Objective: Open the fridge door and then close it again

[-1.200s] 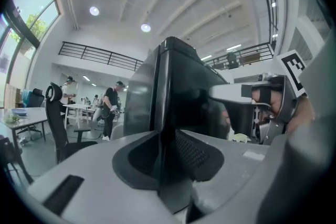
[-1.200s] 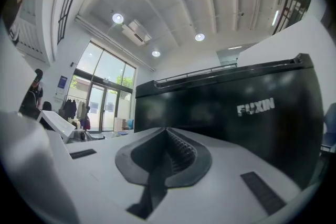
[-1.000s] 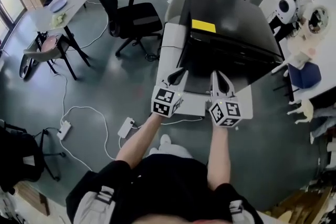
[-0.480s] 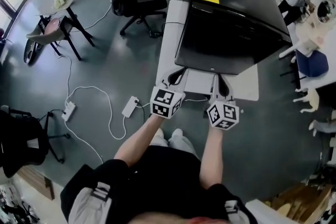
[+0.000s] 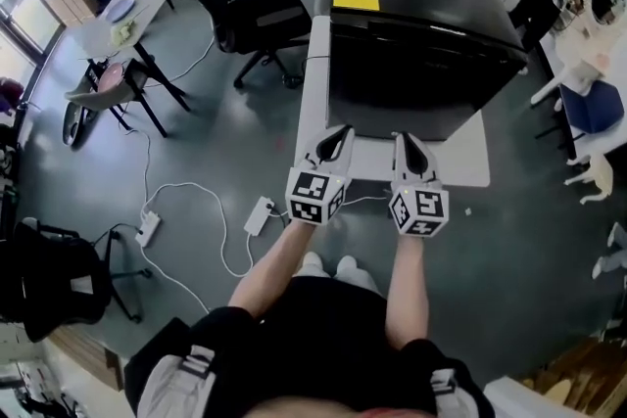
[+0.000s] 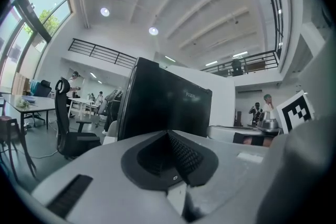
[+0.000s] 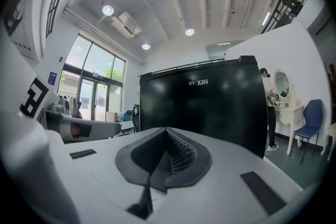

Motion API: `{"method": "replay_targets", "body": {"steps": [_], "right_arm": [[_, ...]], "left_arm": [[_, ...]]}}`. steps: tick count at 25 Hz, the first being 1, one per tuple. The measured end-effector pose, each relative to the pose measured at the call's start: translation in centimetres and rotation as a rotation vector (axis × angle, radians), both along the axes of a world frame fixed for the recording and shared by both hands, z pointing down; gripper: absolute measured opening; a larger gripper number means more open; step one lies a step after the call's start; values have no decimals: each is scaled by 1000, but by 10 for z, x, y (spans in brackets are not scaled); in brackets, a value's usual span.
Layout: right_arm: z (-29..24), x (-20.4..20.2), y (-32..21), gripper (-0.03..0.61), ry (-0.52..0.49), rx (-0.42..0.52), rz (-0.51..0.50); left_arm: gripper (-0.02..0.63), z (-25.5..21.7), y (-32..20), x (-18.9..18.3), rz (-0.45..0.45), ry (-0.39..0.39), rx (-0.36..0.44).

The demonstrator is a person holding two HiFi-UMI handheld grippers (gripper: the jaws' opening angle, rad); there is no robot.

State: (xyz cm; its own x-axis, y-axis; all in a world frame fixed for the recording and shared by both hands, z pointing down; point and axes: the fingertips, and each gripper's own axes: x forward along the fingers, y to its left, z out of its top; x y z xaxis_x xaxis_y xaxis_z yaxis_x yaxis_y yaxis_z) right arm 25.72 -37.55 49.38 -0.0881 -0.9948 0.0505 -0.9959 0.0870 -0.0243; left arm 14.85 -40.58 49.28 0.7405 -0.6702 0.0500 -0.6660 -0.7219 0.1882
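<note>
Presently I see left claw and right claw pinched empty before closed fridge (contents hidden); open floor leftward.

The fridge is black, its label yellow.

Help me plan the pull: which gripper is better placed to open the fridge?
Left, probably: the left gripper sits at the left edge of the fridge door; the right gripper faces its middle; both shut.

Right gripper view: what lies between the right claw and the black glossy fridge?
Nothing: in the right gripper view, the stretch from the right claw to the black glossy fridge is bare.
</note>
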Motion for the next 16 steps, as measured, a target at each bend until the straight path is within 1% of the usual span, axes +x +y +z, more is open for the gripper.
{"method": "replay_targets", "body": {"steps": [5, 9, 16], "right_arm": [[-11, 10, 0, -6, 14, 17, -8], [-22, 12, -1, -6, 34, 37, -18], [-25, 15, -5, -6, 46, 38, -31]], "left_arm": [[0, -8, 3, 10, 5, 16, 8], [0, -15, -1, 10, -7, 22, 19], [0, -20, -4, 14, -7, 32, 30]]}}
